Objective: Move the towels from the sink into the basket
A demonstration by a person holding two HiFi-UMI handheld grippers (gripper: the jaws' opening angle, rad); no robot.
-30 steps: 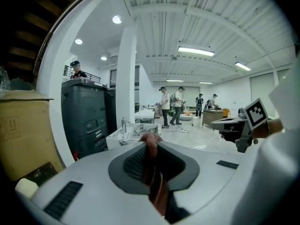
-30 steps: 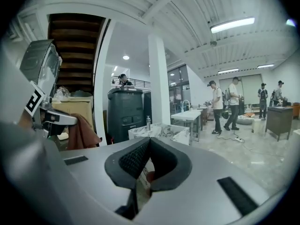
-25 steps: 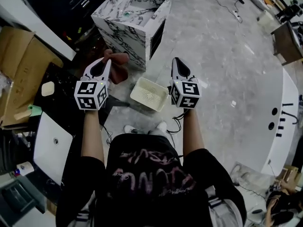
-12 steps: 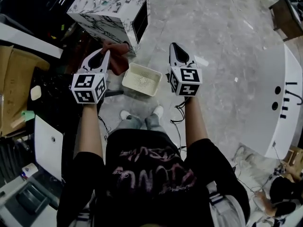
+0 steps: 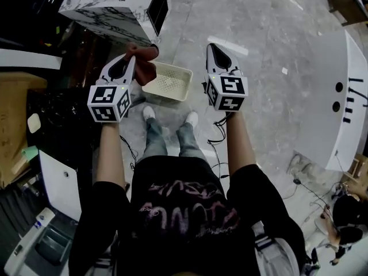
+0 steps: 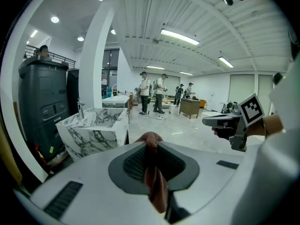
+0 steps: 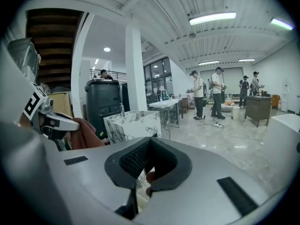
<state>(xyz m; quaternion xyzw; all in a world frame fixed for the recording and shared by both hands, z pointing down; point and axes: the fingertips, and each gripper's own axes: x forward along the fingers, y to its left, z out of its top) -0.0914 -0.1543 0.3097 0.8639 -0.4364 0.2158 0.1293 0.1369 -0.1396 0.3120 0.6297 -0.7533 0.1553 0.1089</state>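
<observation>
My left gripper (image 5: 131,55) is shut on a reddish-brown towel (image 5: 145,68) that hangs beside its tip, just over the left end of the cream mesh basket (image 5: 168,81) on the floor. In the left gripper view the towel (image 6: 157,191) runs as a fold between the dark pads (image 6: 133,163). My right gripper (image 5: 211,46) hovers past the basket's right end, jaws together with no towel between them. The marble sink (image 5: 109,7) stands beyond the basket. From the right gripper view I see the sink (image 7: 131,123) ahead and the towel (image 7: 84,132) at the left.
Black shelving and a cardboard box (image 5: 11,125) line the left side. A white counter (image 5: 333,114) curves along the right. Cables (image 5: 217,137) lie on the grey floor by the person's feet. Several people (image 6: 151,93) stand far off in the hall.
Both grippers have come down and toward the basket, away from the sink. The towel, still held in the left gripper, now hangs at the basket's left end instead of beside the sink.
</observation>
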